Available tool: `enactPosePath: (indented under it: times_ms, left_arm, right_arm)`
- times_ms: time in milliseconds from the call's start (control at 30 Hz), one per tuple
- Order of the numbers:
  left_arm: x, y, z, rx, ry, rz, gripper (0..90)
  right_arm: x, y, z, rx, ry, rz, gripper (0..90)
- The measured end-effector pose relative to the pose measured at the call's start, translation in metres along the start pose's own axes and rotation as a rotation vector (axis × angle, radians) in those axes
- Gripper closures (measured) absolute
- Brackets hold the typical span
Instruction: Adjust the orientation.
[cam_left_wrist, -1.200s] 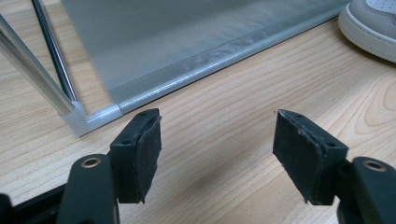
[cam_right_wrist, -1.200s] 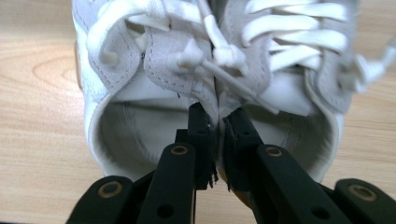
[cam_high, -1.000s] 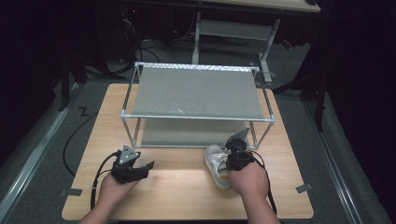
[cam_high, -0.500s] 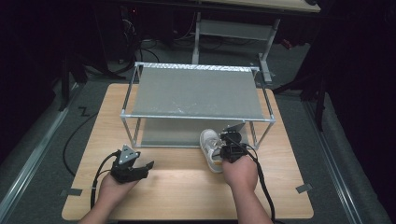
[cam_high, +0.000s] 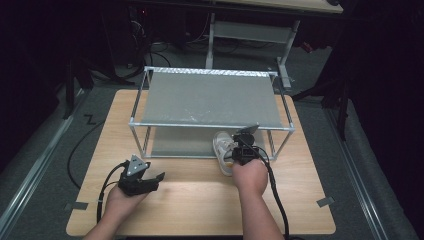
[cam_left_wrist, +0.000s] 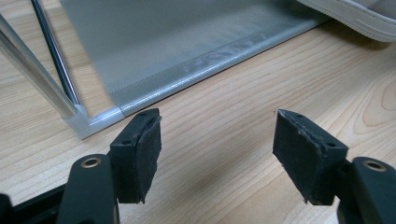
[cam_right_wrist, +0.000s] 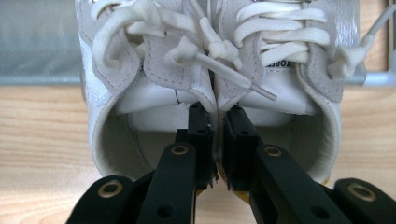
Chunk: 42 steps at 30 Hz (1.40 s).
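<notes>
So, right gripper (cam_right_wrist: 215, 140) clamped tight on the touching inner edges of two white sneakers (cam_right_wrist: 205, 70), parked on the table (cam_high: 200, 200) at the front of one two-tier rack (cam_high: 210, 97). Left gripper (cam_left_wrist: 217, 154) wide apart, holding nothing.

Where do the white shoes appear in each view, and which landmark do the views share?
High view: white shoes at centre, by the rack's front edge.
Left gripper view: a white sole, top right corner.
Right gripper view: upper middle, above the black jaws.
Shared landmark: grey lower shelf.
</notes>
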<state>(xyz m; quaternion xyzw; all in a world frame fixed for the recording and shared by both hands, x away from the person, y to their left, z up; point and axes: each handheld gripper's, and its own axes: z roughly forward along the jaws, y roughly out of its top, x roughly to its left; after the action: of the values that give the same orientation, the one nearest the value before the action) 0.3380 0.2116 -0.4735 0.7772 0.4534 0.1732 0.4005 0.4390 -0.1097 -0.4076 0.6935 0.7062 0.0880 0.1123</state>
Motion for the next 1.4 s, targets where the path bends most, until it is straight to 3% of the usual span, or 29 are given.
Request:
enactPosePath:
  times_ms: [33,67,167,200,233,267,300,533,633,700,1000,1133,1233,1333,1400]
  left_arm:
    - [0.0,0.0,0.0,0.002,0.0,0.002,33.0]
    - [0.0,0.0,-0.001,0.0,-0.001,0.003,33.0]
    - [0.0,0.0,-0.002,-0.004,0.0,0.001,32.9]
    - [0.001,0.0,-0.002,-0.003,0.0,-0.001,33.0]
    - [0.001,0.0,-0.001,-0.001,0.0,-0.003,32.9]
    - [0.001,0.0,-0.001,-0.002,0.0,-0.004,33.0]
    - [0.0,0.0,-0.001,-0.001,0.0,-0.003,33.0]
    - [0.0,0.0,0.0,0.003,0.001,-0.001,32.8]
    - [-0.001,0.0,0.0,0.0,-0.002,-0.004,32.8]
    - [-0.002,0.0,0.0,0.001,-0.004,-0.004,32.8]
    - [-0.015,0.001,-0.001,-0.008,-0.033,0.014,32.8]
    - [-0.033,0.007,-0.002,-0.05,-0.073,0.031,32.8]
    - [-0.054,0.016,0.004,-0.083,-0.117,0.015,32.3]
    - [-0.078,0.029,0.015,-0.094,-0.135,0.025,31.6]
    - [-0.097,0.039,0.033,-0.1,-0.134,0.022,31.6]
  right_arm:
    - [0.0,0.001,0.0,-0.023,0.0,-0.022,82.8]
    - [0.003,0.002,0.0,-0.014,0.001,-0.004,82.8]
    - [0.006,0.002,0.002,-0.017,0.006,-0.003,82.5]
    - [0.006,0.002,0.005,-0.036,-0.003,-0.024,82.2]
    - [0.009,0.001,0.006,-0.025,-0.004,-0.009,81.7]
    - [0.008,0.0,0.009,-0.042,-0.01,-0.034,79.9]
    - [0.009,-0.001,0.009,-0.076,0.003,-0.018,77.7]
    - [0.006,-0.004,0.0,-0.073,0.036,-0.012,61.5]
    - [0.001,-0.006,-0.012,-0.143,0.076,-0.009,59.5]
    - [-0.002,-0.007,-0.02,-0.142,0.092,-0.006,59.4]
    - [-0.029,-0.031,-0.048,-0.192,0.14,-0.105,56.3]
    - [-0.049,-0.052,-0.044,-0.216,0.171,-0.141,55.5]
    - [-0.066,-0.067,-0.035,-0.24,0.219,-0.128,54.6]
    - [-0.079,-0.078,-0.021,-0.282,0.266,-0.13,52.2]
    - [-0.085,-0.081,-0.01,-0.311,0.303,-0.136,51.6]
